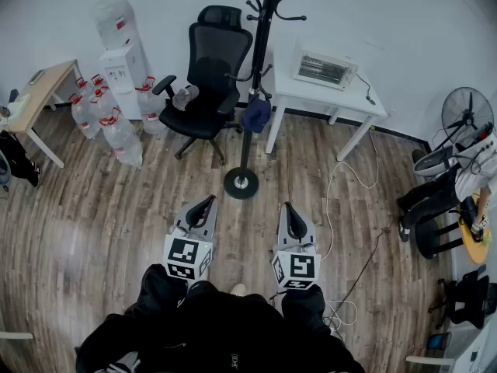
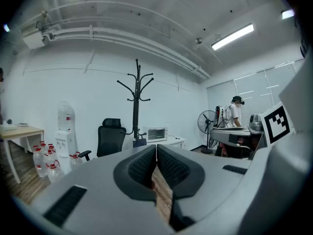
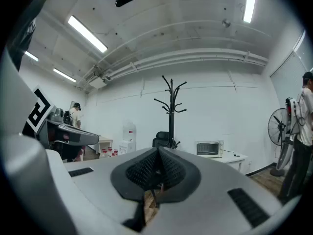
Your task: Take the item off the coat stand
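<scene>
Dark sleeves (image 1: 159, 286) fill the bottom of the head view, each running out to a marker cube and a tool held side by side over the wooden floor (image 1: 93, 208). The left tool (image 1: 208, 202) is closed with its ribbed pads touching at the tips and nothing between them. The right tool (image 1: 290, 208) is closed the same way and is also empty.

Straight ahead of both tools, well apart from their tips, stands the coat stand (image 1: 247, 150). Its round base sits on the floor between the lines the two tools point along. The item (image 1: 255, 115) hangs from a low hook on the stand, on the right tool's side of the pole. It is dark blue and slumped, perhaps a cap or a small bag; I cannot tell which.

Beyond the left tool and left of the stand is an office chair (image 1: 203, 92). Beyond the right tool is a white worktop (image 1: 365, 103) carrying a small oven (image 1: 324, 70).

The item looks soft and light, limp rather than stiff, and unlikely to break or slide out of ribbed pads. The best hold is probably the gathered cloth just under the hook, lifting up and off instead of pulling outward, since a sideways tug might rock the slim stand. Either tool has to open first.
</scene>
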A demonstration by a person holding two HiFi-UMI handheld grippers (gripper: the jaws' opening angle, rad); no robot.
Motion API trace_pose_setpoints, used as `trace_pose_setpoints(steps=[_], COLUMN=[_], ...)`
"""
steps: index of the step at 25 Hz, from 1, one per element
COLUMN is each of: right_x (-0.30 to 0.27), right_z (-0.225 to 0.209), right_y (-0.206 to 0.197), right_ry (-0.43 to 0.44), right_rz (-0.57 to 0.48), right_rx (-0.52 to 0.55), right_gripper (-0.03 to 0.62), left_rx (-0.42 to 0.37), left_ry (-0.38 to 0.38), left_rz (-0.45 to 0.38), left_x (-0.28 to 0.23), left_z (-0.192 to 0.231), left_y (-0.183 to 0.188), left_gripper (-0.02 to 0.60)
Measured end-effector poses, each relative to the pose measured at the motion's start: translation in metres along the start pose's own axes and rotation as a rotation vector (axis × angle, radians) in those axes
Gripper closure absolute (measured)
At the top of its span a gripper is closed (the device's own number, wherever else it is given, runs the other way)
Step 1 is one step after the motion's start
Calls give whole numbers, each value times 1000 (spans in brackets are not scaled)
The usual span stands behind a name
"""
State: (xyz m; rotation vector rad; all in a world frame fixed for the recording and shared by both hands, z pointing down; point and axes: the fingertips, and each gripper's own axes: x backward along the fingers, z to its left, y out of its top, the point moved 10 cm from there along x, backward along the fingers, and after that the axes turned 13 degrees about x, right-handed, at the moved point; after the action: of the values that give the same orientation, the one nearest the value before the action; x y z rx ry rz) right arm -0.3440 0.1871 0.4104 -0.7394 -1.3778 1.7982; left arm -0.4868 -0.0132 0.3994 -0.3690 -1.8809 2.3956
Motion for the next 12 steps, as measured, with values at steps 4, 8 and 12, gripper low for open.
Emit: trace_pose_setpoints(steps=[4,8,12], right_x=[1,4,14], right_z=[-4,-9,-16], right_y=[-3,-3,-4], right_ry=[2,-5,-19], right_rz=[1,-9,-17], right_rx=[5,-9,-4], right_gripper=[579,579,579], left_rx=[3,2,-1], left_ry=[2,2,-9], left_rz=[-2,-6,-10], left_x=[-3,-3,-3], left_z=[-4,-9,-20], left_y=[-2,-2,-4], left_gripper=[555,555,555])
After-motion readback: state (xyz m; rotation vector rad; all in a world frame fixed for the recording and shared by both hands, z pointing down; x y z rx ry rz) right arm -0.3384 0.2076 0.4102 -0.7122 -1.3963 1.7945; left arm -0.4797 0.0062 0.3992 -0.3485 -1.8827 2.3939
